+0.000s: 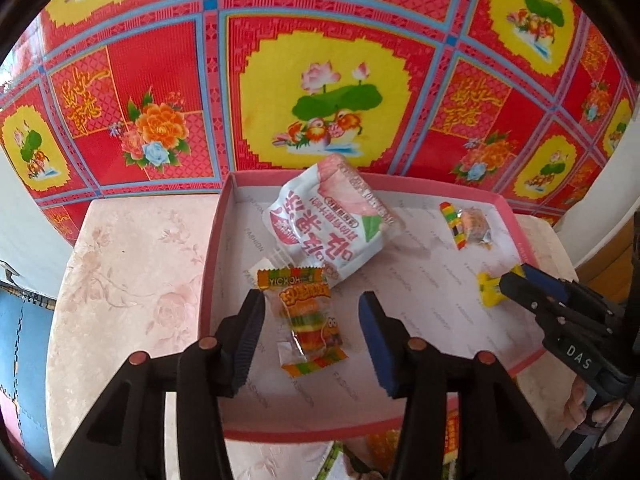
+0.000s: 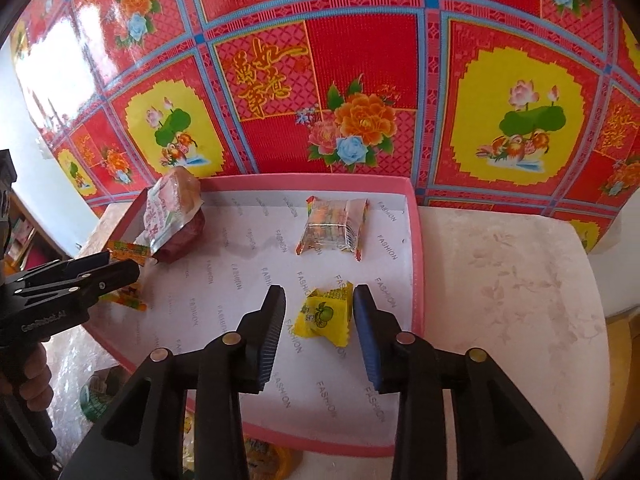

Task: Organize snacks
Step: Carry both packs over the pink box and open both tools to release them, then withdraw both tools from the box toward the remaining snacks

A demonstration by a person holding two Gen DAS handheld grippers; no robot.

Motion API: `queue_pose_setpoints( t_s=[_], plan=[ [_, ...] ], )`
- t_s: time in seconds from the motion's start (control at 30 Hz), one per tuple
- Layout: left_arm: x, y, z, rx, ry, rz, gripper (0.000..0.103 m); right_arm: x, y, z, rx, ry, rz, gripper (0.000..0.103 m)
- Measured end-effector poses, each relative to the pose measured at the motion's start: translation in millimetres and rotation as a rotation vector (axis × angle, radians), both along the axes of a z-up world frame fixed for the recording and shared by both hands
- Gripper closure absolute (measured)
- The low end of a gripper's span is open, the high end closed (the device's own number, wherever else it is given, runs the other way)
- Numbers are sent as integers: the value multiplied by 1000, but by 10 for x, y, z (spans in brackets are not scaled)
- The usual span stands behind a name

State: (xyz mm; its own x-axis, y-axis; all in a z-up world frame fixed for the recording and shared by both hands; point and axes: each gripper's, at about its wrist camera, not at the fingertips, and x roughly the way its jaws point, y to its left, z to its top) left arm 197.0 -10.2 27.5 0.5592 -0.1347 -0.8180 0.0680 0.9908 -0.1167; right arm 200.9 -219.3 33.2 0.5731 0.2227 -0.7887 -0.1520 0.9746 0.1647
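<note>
The snacks lie in a shallow pink-rimmed box point(image 1: 224, 216) with a white floor printed "FASHION", which sits on a pale floral worktop point(image 1: 132, 264). In the left wrist view, a burger-shaped gummy candy point(image 1: 308, 320) in a clear wrapper with orange and green ends lies lower centre of the frame, between the fingers of the left gripper point(image 1: 312, 320); its jaws stand apart with a clear gap on each side of the wrapper, so nothing is gripped. Just above the gummy, a white and pink pouch point(image 1: 328, 220) with red lettering leans tilted against the box's far wall, its lower edge touching the gummy's top end. At upper right of the box floor lies a small clear packet with rainbow-striped ends point(image 1: 466, 222), well apart from the pouch. In the right wrist view, a yellow candy point(image 2: 324, 316) printed with a green fruit lies on the box floor at lower centre, between the fingers of the right gripper point(image 2: 320, 316); those jaws are parted more narrowly, the blue-padded finger at the wrapper's right edge and the other finger clear of it, so the candy is not clamped. In that view the striped packet sits above the yellow candy, and the pouch is at the upper left of the box. Behind the worktop stands a red, yellow and blue flowered backdrop point(image 2: 320, 80).
</note>
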Motion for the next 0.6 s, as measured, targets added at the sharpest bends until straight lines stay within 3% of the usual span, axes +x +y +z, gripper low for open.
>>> queue_pose_setpoints(
  t_s=[0.6],
  plan=[
    [-494, 124, 288, -54, -12, 5, 48, -576, -8, 297, 26, -58, -21, 65]
  ],
)
